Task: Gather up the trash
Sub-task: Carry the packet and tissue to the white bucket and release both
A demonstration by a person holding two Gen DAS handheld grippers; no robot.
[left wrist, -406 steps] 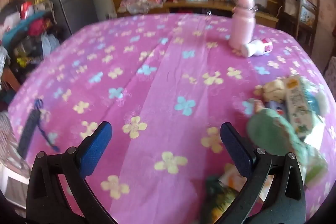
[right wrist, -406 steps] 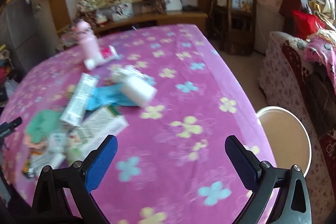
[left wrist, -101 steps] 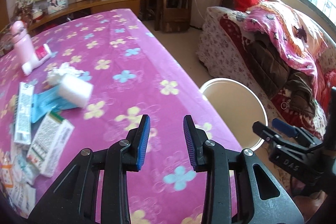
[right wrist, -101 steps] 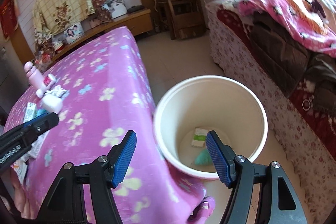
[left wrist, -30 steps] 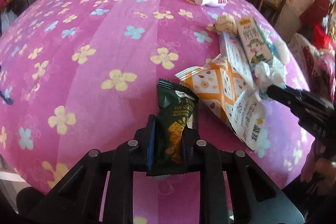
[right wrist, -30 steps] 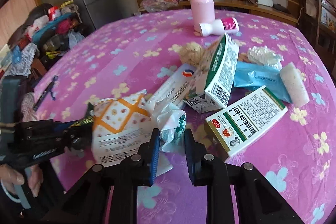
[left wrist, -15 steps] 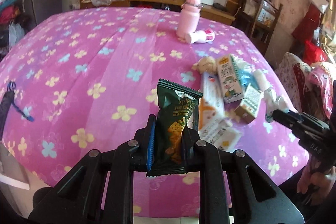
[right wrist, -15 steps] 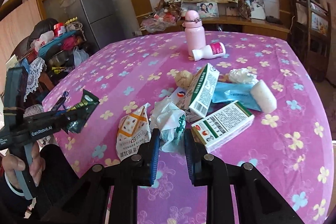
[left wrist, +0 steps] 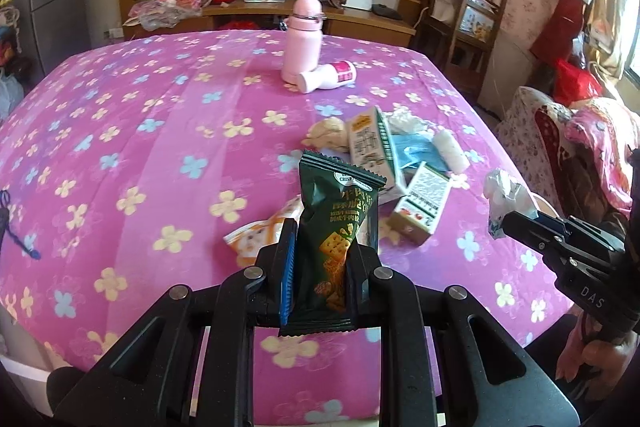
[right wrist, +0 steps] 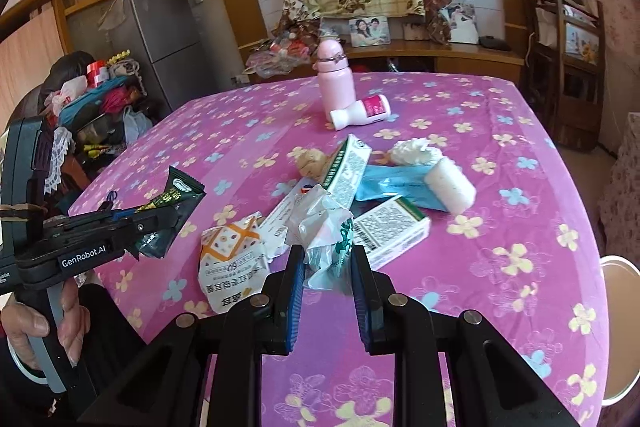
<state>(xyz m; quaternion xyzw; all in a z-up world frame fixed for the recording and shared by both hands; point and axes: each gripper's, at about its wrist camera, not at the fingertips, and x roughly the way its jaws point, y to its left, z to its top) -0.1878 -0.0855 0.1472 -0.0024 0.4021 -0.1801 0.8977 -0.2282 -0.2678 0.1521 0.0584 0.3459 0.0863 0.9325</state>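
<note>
My left gripper [left wrist: 318, 247] is shut on a dark green cracker packet [left wrist: 340, 223], held upright above the pink flowered table [left wrist: 160, 115]. From the right wrist view the same packet [right wrist: 170, 209] sticks out of the left gripper [right wrist: 160, 217] at the left. A crumpled clear plastic wrapper [right wrist: 326, 231] sits pinched in my shut right gripper [right wrist: 324, 259]; in the left wrist view that wrapper [left wrist: 506, 201] and right gripper [left wrist: 506, 221] hang over the table's right edge. Left on the cloth are an orange-and-white pouch [right wrist: 232, 255], cartons [right wrist: 394, 229], a blue wrapper [right wrist: 394, 189] and tissue [right wrist: 412, 151].
A pink bottle [right wrist: 336, 83] stands at the far side with a small white bottle [right wrist: 360, 113] lying against it. The white bin's rim [right wrist: 622, 327] shows past the table's right edge. A person's hand [right wrist: 48, 323] grips the left tool. Chairs and a sofa crowd the right.
Both grippers have risen and pulled back from the table with their pieces held. The trash pile now looks farther off, and more of the room shows.
</note>
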